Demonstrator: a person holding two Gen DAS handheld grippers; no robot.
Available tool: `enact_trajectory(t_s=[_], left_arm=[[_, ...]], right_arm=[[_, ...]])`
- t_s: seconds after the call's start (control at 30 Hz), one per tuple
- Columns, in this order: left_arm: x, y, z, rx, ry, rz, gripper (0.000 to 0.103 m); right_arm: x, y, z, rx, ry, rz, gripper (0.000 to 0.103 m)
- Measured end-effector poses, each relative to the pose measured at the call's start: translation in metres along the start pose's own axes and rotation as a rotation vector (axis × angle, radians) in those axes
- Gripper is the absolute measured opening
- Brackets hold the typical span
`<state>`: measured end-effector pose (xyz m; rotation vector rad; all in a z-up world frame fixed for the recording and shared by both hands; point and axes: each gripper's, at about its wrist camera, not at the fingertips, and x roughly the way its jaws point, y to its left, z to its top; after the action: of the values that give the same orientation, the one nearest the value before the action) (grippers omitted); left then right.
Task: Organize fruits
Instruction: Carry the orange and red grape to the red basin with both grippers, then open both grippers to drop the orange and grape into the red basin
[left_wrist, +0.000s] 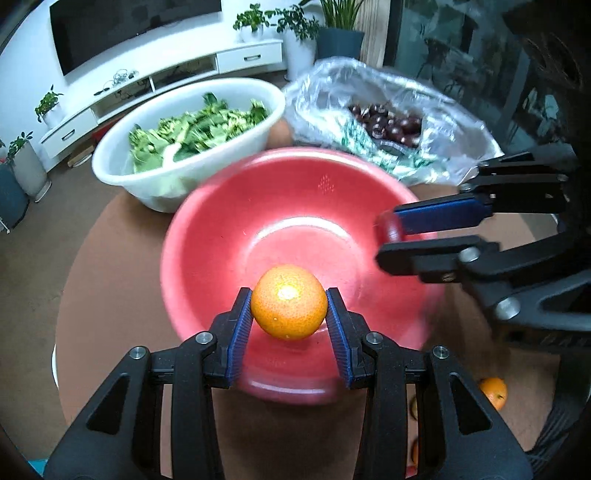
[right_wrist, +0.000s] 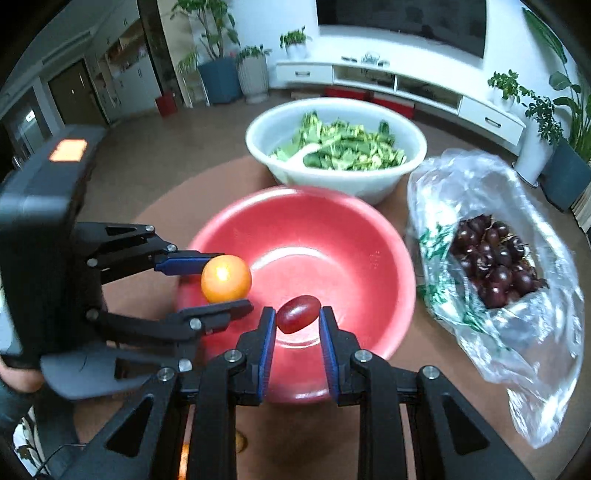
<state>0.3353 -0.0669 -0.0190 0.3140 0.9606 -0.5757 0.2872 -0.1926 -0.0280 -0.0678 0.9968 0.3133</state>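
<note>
Left hand-held gripper (left_wrist: 289, 306) clamps an orange (left_wrist: 289, 301); right hand-held gripper (right_wrist: 297, 319) pinches a red grape (right_wrist: 298, 314).

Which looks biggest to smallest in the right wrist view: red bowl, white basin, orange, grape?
1. red bowl
2. white basin, though it sits farther back, so its true size against the bowl is unsure
3. orange
4. grape

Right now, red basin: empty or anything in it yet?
Empty. The red basin shows only bare, glossy floor in both views; the orange and the small red fruit are held above it in the tongs.
</note>
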Motion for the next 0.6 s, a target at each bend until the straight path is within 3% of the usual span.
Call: enact_trajectory(t_s=[0.27,0.4,0.6], left_arm=[[0.019,-0.002,-0.003,0.004,0.022,0.03,0.037],[0.018,-0.004,-0.003,0.009,0.012,0.042,0.053],[0.012,-0.006,-0.007,0.018,0.008,0.043,0.054]], right_arm=[[0.03,-0.009,-0.001,0.006,0.064,-0.015,0.026],[0.035,-0.012,-0.002,0.001,0.078,-0.035,0.027],[0.042,-0.01,-0.003,0.01,0.082,-0.041,0.027]])
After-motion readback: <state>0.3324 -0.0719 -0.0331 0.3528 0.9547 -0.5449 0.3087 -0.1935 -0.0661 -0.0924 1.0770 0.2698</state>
